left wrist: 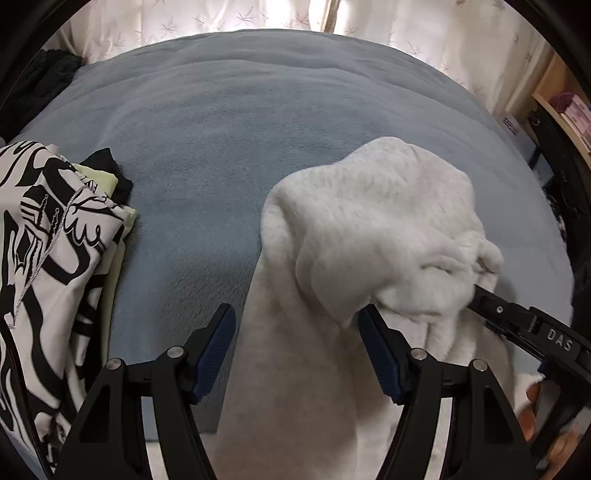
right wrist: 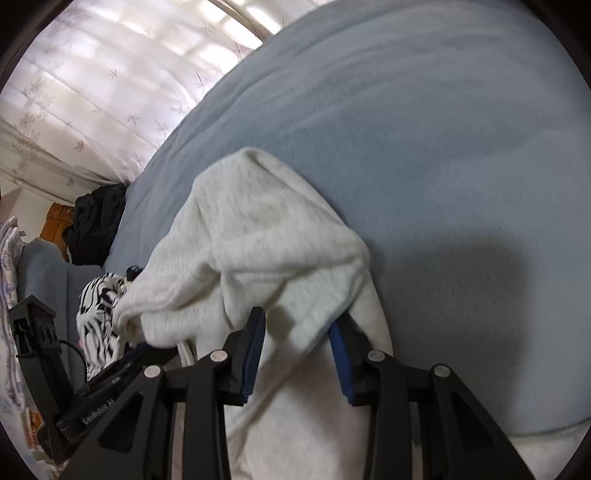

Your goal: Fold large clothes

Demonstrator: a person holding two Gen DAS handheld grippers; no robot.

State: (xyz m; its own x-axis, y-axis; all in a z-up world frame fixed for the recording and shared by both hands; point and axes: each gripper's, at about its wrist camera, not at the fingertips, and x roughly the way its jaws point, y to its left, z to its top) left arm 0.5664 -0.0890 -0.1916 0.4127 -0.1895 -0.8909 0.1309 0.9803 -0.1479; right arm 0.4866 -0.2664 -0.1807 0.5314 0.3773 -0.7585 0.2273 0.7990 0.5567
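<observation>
A white knit garment [left wrist: 369, 229] lies bunched on the blue-grey blanket of the bed [left wrist: 221, 129], its lower part trailing off the near edge. My left gripper [left wrist: 295, 314] stands open astride one fold: the cloth drapes over the right fingertip while the left pad is clear of it. My right gripper [left wrist: 476, 291] comes in from the right, its tips buried in a gathered bunch of the knit. In the right wrist view, that gripper [right wrist: 299, 317] is shut on a fold of the white garment [right wrist: 258, 229] that fills the gap between the blue pads. The left gripper [right wrist: 136, 354] shows low on the left there, under the cloth's corner.
A black-and-white patterned garment [left wrist: 48, 258] lies over a pale yellow piece [left wrist: 110, 184] at the left of the bed. A dark clothes pile [right wrist: 96, 225] sits at the far corner. Curtains [left wrist: 221, 18] hang behind, a shelf [left wrist: 569, 107] stands right. A person's hand [left wrist: 532, 406] holds the right gripper.
</observation>
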